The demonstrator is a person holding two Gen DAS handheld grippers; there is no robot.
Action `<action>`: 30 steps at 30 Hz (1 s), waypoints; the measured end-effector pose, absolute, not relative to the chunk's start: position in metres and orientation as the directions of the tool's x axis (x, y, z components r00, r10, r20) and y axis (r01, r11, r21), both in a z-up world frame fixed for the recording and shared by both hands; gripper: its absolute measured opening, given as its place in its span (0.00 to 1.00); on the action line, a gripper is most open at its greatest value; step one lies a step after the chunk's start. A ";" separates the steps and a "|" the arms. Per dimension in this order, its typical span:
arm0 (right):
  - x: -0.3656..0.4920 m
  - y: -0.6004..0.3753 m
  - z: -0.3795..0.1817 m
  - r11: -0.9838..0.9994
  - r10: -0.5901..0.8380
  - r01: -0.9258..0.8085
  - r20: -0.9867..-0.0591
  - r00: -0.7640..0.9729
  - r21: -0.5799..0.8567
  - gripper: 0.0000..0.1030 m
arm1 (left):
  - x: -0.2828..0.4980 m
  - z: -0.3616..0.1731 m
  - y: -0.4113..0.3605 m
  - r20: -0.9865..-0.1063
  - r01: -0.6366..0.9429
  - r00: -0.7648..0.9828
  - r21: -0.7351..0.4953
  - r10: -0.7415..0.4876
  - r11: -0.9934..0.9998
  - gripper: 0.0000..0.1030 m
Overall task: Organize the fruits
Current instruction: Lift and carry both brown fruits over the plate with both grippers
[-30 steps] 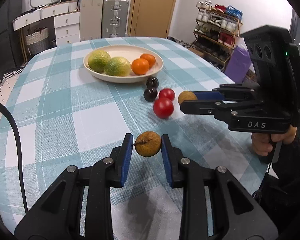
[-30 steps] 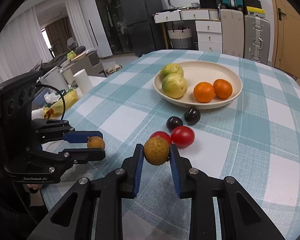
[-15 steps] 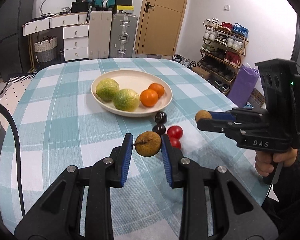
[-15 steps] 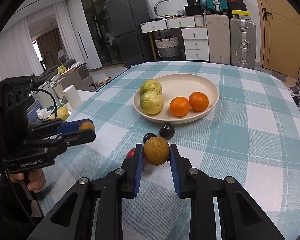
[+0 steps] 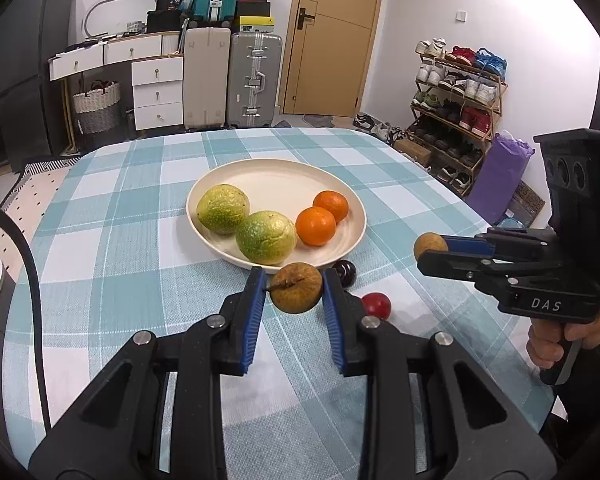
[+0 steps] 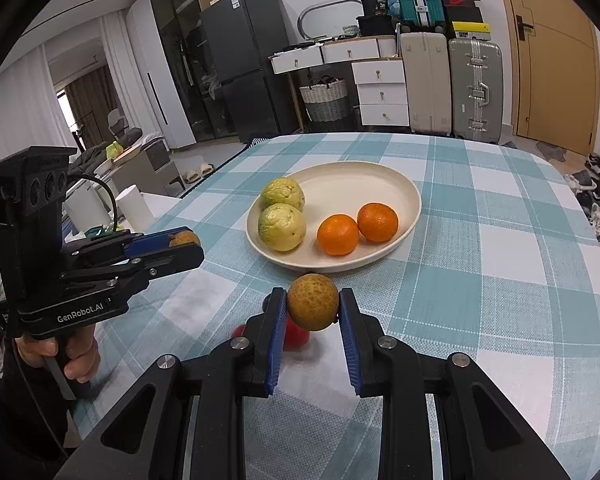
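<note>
Left wrist view: we see the left gripper (image 5: 296,288) clamped on a brown fruit (image 5: 296,288) with a short stem, held above the checked table (image 5: 120,248) just before the plate (image 5: 276,176). The plate holds two green fruits (image 5: 223,209) and two oranges (image 5: 316,226). Only here do we see a dark fruit (image 5: 346,273) and a red fruit (image 5: 377,305) lying on the cloth beside the right finger. At right, the right gripper (image 5: 430,245) grips a second brown fruit (image 5: 430,244), a hand (image 5: 568,338) on its handle. The table's far and right edges show, with bare cloth to the left.

Right wrist view: we see the right gripper (image 6: 313,302) closed on its speckled fruit (image 6: 313,302), near the plate (image 6: 340,176) rim. The red fruit (image 6: 296,334) is largely hidden behind the left finger. The left gripper (image 6: 185,239) holds its fruit (image 6: 185,238) over the table's (image 6: 500,240) left edge. Wide bare cloth lies to the right.
</note>
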State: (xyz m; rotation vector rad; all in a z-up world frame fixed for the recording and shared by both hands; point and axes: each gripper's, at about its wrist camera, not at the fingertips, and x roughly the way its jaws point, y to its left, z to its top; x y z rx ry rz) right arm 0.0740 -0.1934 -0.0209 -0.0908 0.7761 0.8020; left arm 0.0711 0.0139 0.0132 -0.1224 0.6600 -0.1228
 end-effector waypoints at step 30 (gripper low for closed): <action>0.110 -0.158 -0.029 0.703 0.610 -0.678 -0.671 0.423 0.212 0.26 | 0.139 -0.013 0.017 -0.647 0.072 0.746 -0.159 -0.159 0.985 0.25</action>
